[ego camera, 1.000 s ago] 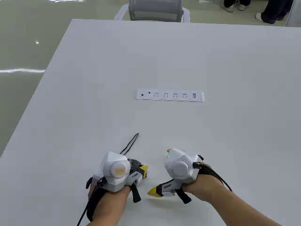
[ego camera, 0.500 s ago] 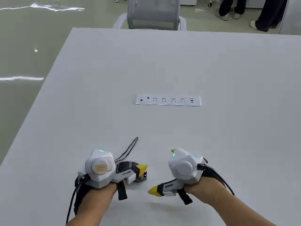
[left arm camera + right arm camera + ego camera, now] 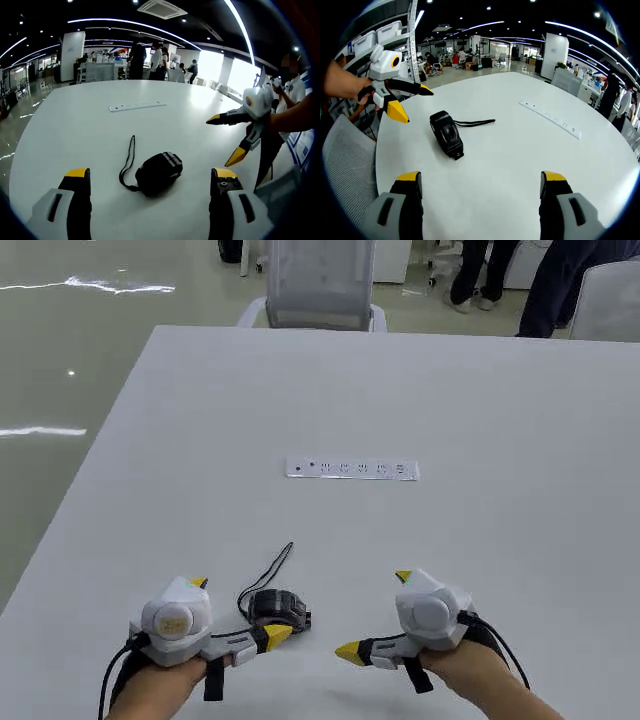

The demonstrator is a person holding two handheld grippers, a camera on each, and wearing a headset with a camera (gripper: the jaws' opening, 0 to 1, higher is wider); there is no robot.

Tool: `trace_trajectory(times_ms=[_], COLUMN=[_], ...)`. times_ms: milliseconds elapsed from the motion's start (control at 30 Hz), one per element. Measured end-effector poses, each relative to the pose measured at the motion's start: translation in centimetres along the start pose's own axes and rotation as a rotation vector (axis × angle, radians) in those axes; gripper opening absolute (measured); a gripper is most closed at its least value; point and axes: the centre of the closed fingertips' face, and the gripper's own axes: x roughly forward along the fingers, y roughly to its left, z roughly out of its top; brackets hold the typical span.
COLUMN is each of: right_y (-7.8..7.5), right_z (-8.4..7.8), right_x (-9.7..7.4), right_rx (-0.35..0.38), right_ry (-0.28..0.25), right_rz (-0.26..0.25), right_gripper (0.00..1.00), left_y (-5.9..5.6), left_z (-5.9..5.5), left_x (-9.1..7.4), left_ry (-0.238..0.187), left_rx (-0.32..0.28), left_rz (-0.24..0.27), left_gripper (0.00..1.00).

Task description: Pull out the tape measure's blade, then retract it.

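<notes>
Two wide claws (image 3: 238, 608) (image 3: 377, 614) near tape measure (image 3: 278, 607)

Rig look:
left hand-held gripper (image 3: 237, 609), right hand-held gripper (image 3: 377, 614): rounded white shells, grey jaws with yellow tips, black cables (image 3: 492, 632).

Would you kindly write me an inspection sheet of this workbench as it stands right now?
Surface: large white table, flat and dry-looking.
Job's things: black tape measure lies on the table in front of the left gripper, ungripped; no blade seen pulled out; its black wrist strap trails away from it.
Clutter: white power strip mid-table, apart from the tape measure.
Grippers: left gripper open, its fingers either side of the tape measure without touching it; right gripper open, holding nothing.
Cables: black lead at the right wrist; no cord seen on the power strip.
Surroundings: grey mesh chair at the far edge, people standing beyond, glossy floor.
</notes>
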Motion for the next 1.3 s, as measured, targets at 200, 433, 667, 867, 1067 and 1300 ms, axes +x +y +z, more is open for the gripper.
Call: trace_trajectory(times_ms=[200,433,667,867,1067,1300], right_y=[-0.8,-1.0,-1.1,-0.6,-0.4,0.4], right_z=[-1.5,-3.4,-4.3,-5.5,-6.0,-6.3], right_x=[-3.0,-6.7,-9.6,-11.5,-13.2,-15.0], right_rx=[0.061,0.098,0.127,0.156,0.131,0.158], right_ry=[-0.039,-0.075,-0.101,-0.108,-0.139,-0.118], right_rz=[-0.062,-0.121,-0.172,-0.192,-0.207,-0.188], right_gripper=[1.0,1.0,1.0,1.0,1.0,1.0], left_y=[1.6,1.8,2.2,2.0,2.9,4.2], left_z=[-1.1,-0.9,-1.6,-2.2,-3.4,-4.7], left_x=[-3.3,-6.6,-9.0,-10.2,-11.2,-13.3], left_ry=[-0.023,-0.056,-0.078,-0.09,-0.076,-0.079], left_rx=[-0.034,0.009,-0.006,0.011,0.027,0.002], left_rz=[0.017,0.006,0.004,-0.019,-0.005,0.01], left_gripper=[0.99,0.99,0.99,0.99,0.99,0.99])
